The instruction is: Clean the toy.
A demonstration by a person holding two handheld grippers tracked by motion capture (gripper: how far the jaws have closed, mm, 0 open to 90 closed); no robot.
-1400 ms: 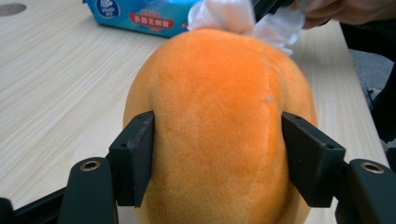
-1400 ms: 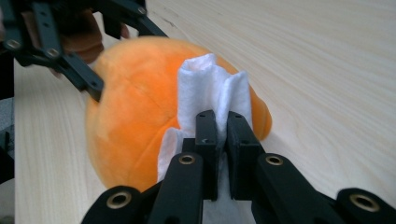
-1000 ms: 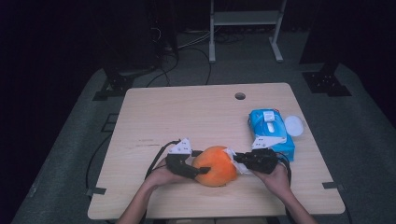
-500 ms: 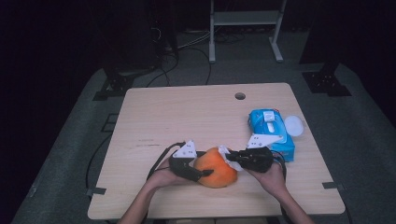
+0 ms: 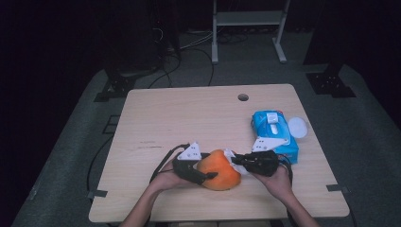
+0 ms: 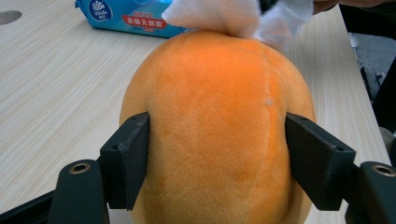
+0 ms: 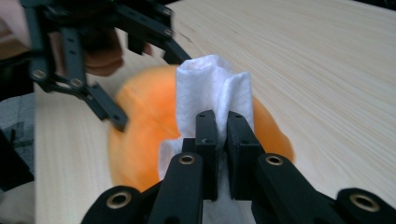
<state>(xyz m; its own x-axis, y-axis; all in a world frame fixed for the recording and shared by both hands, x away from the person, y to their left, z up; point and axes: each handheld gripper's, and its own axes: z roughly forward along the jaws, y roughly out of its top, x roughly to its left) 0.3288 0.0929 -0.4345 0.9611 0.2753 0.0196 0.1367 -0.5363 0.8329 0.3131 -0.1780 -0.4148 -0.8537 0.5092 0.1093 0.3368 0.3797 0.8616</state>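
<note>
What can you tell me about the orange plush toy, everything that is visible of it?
The orange plush toy is round, with short fuzzy fabric and a seam running down it. It sits near the front edge of the wooden table. The left tongs clamp it on both sides. A white wipe, pinched in the right tongs, presses against its far side.

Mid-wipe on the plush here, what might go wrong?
The left gripper clamps the soft orange plush only at its sides; wiping pressure might squeeze it loose. The right gripper pinches a narrow fold of the white wipe, which may slip out. The blue wipes pack lies close beside the right hand.
</note>
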